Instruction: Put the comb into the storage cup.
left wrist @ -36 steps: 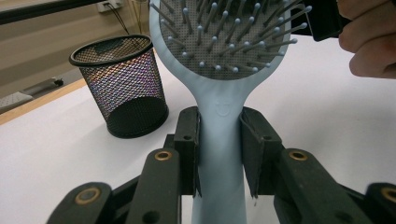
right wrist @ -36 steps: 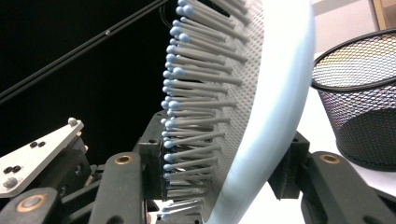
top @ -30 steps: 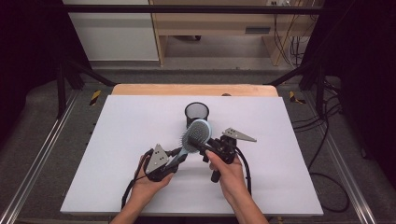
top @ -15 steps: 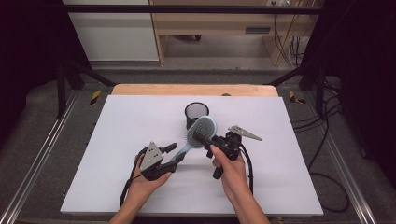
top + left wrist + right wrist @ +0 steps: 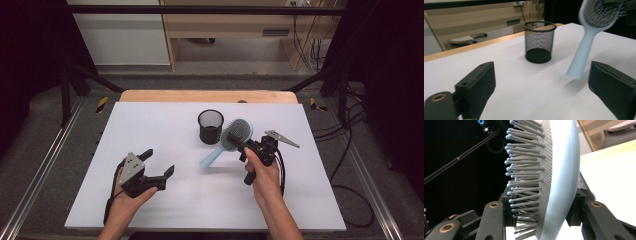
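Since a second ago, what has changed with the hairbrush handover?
The left gripper has just opened, let go of the light-blue plastic hairbrush's handle and drawn back left, nothing between its jaws. The right gripper holds the brush head, carried right. The black mesh cup stayed put.

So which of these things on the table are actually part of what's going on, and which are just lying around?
Part of the job:
- hairbrush, clamped by its head in the right gripper
- black mesh cup, standing close beside it
- left gripper, jaws just opened, nothing between them

Just lying about:
- cables on the floor beyond the table
- wooden furniture behind
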The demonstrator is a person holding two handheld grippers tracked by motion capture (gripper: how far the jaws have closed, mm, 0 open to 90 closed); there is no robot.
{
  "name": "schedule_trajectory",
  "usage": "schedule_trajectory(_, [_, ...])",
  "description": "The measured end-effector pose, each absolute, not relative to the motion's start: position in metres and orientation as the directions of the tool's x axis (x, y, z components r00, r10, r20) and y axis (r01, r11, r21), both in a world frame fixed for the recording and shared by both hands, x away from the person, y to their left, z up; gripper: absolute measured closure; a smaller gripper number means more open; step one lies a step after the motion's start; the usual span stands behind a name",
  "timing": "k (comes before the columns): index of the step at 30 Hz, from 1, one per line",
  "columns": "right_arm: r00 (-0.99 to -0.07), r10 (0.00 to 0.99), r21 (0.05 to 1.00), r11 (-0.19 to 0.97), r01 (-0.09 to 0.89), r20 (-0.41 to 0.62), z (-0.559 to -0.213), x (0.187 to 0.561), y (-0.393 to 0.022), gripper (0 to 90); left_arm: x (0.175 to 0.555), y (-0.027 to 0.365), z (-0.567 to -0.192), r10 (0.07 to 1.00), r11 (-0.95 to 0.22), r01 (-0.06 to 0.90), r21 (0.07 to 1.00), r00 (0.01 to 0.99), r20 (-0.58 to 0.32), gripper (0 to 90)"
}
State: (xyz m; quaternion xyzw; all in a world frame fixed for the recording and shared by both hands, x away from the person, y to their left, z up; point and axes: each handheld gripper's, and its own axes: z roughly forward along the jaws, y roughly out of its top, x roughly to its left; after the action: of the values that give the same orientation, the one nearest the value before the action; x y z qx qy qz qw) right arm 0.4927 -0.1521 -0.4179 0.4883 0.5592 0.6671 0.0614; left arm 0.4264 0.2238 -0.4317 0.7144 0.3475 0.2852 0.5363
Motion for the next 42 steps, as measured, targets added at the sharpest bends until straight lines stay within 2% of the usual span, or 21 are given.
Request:
schedule_trajectory(7, [-0.504,0.642,0.809,-0.369,0.458,0.578,-0.415,0.492,-0.162,53.8,0.433,0.257,-0.437,0.851,-0.113,0.190,0.975,0.525,-0.004,4.5])
schedule_trajectory(19, [-0.470,0.692,0.824,-0.351,0.445,0.548,-0.387,0.498,-0.185,53.5,0.442,0.282,-0.445,0.887,-0.081,0.195,0.977,0.462,-0.019,4.1])
schedule_trajectory(29, [-0.454,0.722,0.840,-0.340,0.424,0.522,-0.357,0.516,-0.197,53.5,0.443,0.285,-0.446,0.885,-0.072,0.187,0.980,0.466,-0.024,3.4])
schedule_trajectory(33, [-0.443,0.703,0.818,-0.372,0.439,0.557,-0.350,0.521,-0.201,53.4,0.445,0.286,-0.448,0.888,-0.076,0.187,0.979,0.460,-0.018,3.4])
schedule_trajectory(42, [-0.453,0.697,0.822,-0.383,0.421,0.556,-0.332,0.526,-0.202,53.3,0.445,0.285,-0.448,0.886,-0.084,0.185,0.979,0.464,-0.012,3.4])
